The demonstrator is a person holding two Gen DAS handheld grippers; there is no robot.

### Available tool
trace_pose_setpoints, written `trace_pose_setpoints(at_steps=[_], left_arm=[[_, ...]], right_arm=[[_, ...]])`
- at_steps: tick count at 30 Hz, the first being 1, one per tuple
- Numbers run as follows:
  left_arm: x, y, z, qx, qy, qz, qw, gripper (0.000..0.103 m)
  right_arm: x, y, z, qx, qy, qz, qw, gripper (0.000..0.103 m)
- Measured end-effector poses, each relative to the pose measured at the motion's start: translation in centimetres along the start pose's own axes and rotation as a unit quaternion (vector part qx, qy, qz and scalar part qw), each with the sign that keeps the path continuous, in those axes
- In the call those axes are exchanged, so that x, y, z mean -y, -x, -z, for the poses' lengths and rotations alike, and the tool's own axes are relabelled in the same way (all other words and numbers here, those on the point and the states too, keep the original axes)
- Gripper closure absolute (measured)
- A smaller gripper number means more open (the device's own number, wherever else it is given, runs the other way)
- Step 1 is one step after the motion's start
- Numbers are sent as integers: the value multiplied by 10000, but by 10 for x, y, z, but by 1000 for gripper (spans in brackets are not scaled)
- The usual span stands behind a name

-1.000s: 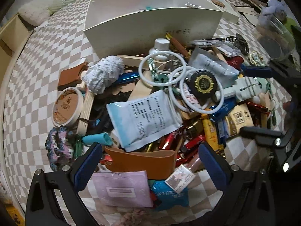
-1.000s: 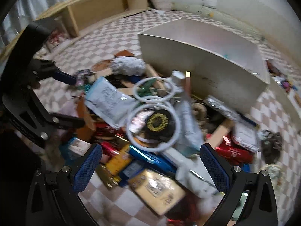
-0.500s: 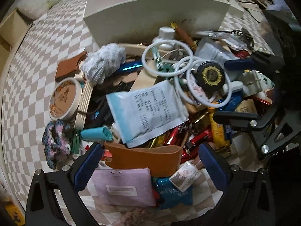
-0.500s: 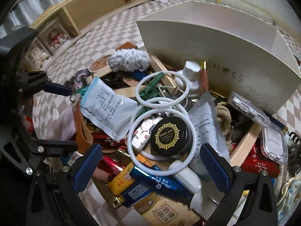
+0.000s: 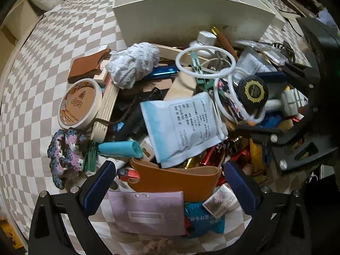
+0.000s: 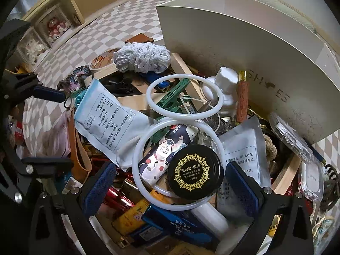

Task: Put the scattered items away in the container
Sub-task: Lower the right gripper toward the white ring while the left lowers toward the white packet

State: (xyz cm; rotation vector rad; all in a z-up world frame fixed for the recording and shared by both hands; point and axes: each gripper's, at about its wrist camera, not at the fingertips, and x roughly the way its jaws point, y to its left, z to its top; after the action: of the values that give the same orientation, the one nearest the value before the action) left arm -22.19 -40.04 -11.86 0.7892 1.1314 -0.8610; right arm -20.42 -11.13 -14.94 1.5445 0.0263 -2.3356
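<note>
Clutter pile (image 5: 180, 110) half-burying red tubes (image 6: 119, 199); container (image 6: 244, 48) far wall cropped.

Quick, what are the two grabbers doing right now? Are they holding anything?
Left gripper: open, holding nothing, above the brown leather piece.
Right gripper: open, holding nothing, its fingers either side of the black jar.

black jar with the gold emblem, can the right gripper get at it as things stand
Probably yes. The black jar sits on top of the pile, right between the open right gripper fingers with nothing over it. A white ring encircles it and may come along.
</note>
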Motion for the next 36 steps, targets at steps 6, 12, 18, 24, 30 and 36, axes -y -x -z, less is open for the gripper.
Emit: trace_pose_setpoints(at_steps=[6, 12, 18, 24, 30, 36], left_arm=[[-3, -1, -8, 131, 142, 92, 9998, 3], [-7, -14, -14, 107, 172, 22, 9998, 8], [-13, -17, -18, 298, 246, -114, 9992, 22], [-3, -12, -17, 365, 135, -93, 9992, 40], [-7, 3, -16, 617, 106, -206, 9978, 78], [-21, 11, -12, 719, 222, -103, 9971, 99]], right_arm=[[-1, 9, 7, -21, 36, 52, 10000, 19], [-4, 22, 16, 56, 166, 114, 9998, 20], [0, 46, 21, 275, 128, 54, 9995, 20], [-1, 55, 23, 349, 44, 60, 9994, 20], [-4, 56, 22, 368, 35, 113, 9993, 19], [-2, 60, 24, 371, -76, 120, 9992, 19]])
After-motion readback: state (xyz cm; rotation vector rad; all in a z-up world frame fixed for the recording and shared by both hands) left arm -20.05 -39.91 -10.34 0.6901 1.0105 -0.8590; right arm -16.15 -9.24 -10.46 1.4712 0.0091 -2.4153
